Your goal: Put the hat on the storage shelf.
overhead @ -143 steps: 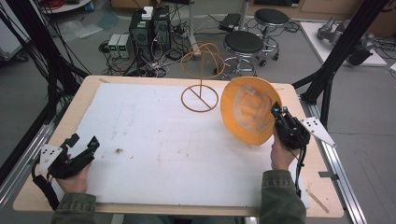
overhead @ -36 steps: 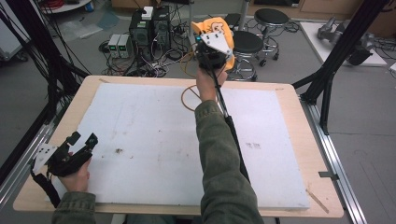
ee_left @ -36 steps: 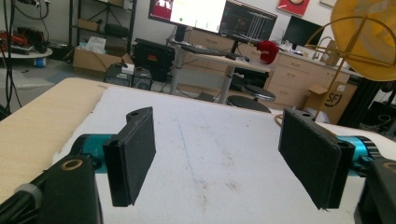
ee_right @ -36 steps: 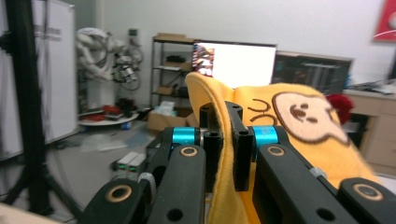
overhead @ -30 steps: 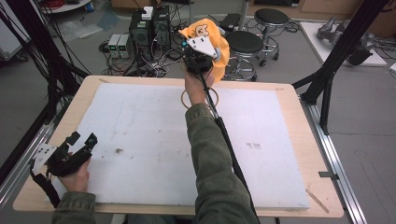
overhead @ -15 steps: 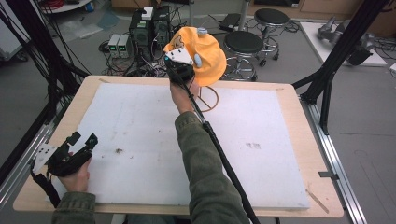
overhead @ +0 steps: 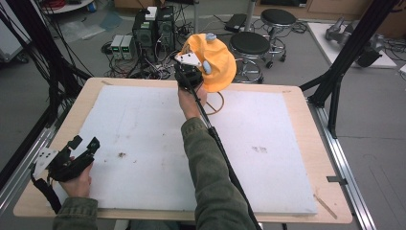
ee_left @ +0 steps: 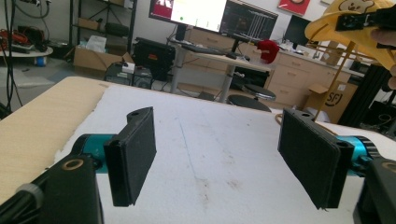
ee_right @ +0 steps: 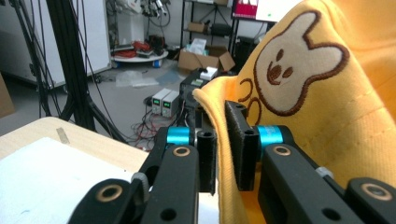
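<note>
An orange-yellow cap [overhead: 219,63] with an embroidered bunny [ee_right: 299,65] hangs high over the table's far edge. My right gripper [overhead: 190,73] is shut on its brim, and the cloth [ee_right: 327,140] is pinched between the two pads in the right gripper view. Under the cap stands a copper wire stand, its ring base [overhead: 216,103] on the white board. My left gripper [overhead: 84,143] rests open at the near left, nothing between its pads [ee_left: 133,156]. The left gripper view shows the raised cap [ee_left: 355,18] at top right.
A white foam board [overhead: 143,124] covers most of the wooden table [overhead: 306,110]. Black frame posts [overhead: 342,62] rise at the right and left. Behind the far edge are two stools [overhead: 250,44] and boxes with cables [overhead: 143,33] on the floor.
The right hand lifted the cap from the table's right side to above the far edge. Over the last second it drifted left and slightly down. The left gripper stayed put.
</note>
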The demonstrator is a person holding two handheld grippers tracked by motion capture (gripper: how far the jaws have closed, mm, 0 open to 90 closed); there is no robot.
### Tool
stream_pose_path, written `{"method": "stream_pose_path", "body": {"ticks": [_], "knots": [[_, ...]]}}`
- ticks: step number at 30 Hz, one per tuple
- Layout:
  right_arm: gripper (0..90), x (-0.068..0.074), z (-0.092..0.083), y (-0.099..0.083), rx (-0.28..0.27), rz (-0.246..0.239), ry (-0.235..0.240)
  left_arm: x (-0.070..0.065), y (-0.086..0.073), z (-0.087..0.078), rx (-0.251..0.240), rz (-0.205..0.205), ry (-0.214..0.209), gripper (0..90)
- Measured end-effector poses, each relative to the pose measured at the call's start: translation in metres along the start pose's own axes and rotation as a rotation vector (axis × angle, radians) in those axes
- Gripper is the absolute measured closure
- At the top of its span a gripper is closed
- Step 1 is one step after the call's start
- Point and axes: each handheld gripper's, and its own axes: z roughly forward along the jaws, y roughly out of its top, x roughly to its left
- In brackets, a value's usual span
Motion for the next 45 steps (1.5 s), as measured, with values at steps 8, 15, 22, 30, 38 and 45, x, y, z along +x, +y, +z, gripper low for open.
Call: {"method": "stream_pose_path", "body": {"ticks": [8,15,22,30,38,45], "knots": [[66.2,0.002,0.0,-0.001,0.009,0.005,0.01,0.001,0.0,0.0,-0.003,-0.006,0.0,28.0],[48.2,0.007,-0.003,0.001,0.005,-0.015,0.048,0.0,0.0,-0.001,-0.006,-0.007,0.0,28.0],[44.9,0.005,-0.011,0.009,-0.031,-0.019,0.052,0.0,0.0,0.0,-0.009,-0.008,0.0,28.0],[41.6,-0.001,-0.02,0.017,-0.06,-0.029,0.045,-0.001,0.0,0.0,-0.012,0.0,0.0,28.0],[30.4,-0.012,-0.04,0.03,-0.119,0.005,0.061,-0.001,0.001,0.0,-0.012,0.003,-0.002,28.0],[23.8,-0.027,-0.062,0.042,-0.174,0.045,0.075,-0.002,0.001,0.0,-0.013,0.01,-0.001,28.1]]}}
